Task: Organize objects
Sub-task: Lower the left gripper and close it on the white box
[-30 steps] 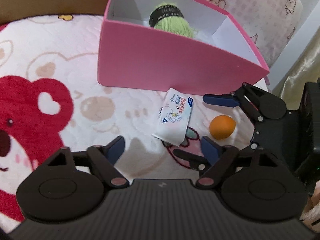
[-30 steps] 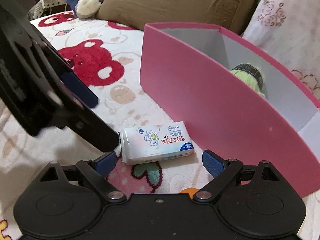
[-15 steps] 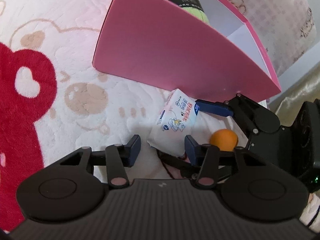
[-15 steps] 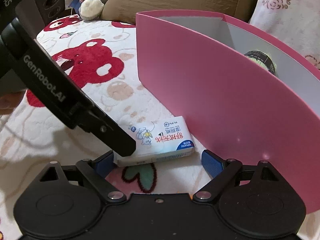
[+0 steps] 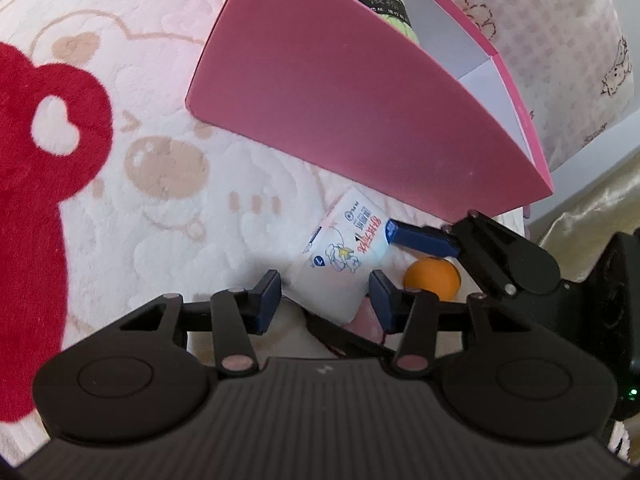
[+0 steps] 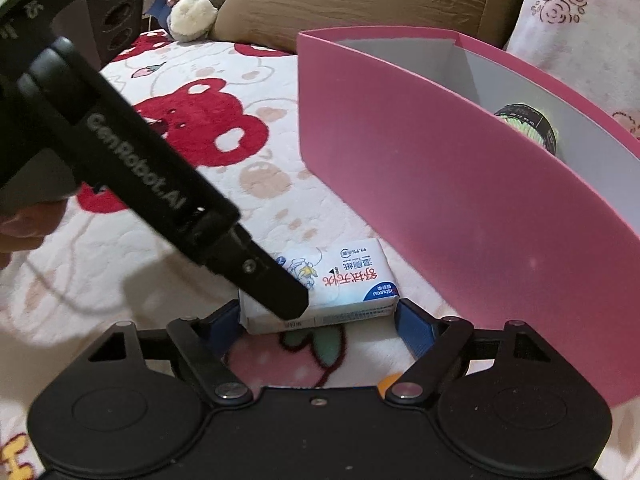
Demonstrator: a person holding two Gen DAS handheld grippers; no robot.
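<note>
The tissue pack [image 6: 320, 288] lies flat on the bed blanket [image 5: 168, 216], just in front of the pink box [image 5: 360, 120], w/ an orange ball [image 5: 432, 278] near its right end in the left wrist view. It's a soft plastic-wrapped pack: prob. light, squashy, film a bit slippery, not fragile; it should give under pressure, so a firm squeeze looks needed and a corner-only hold might slide off. Long axis runs roughly parallel to the box's front wall; printed face up, blue-labelled end toward the box side in the right wrist view. Both tools are on it. The left tool [image 5: 326, 302] stands part-closed across the pack's near end, one jaw on each side; whether its pads press the wrap I can't tell, a thin gap seems to show on the left side. The right tool [image 6: 318, 320] straddles the pack along its length, jaws wide and just been closing in, ends of the pack btw. them; contact looks close but not clear, so I read it as not yet gripping. Best hold: across the short width at mid-length, where the pack is fullest. A green yarn ball [image 5: 394, 16] already sits in the box.
</note>
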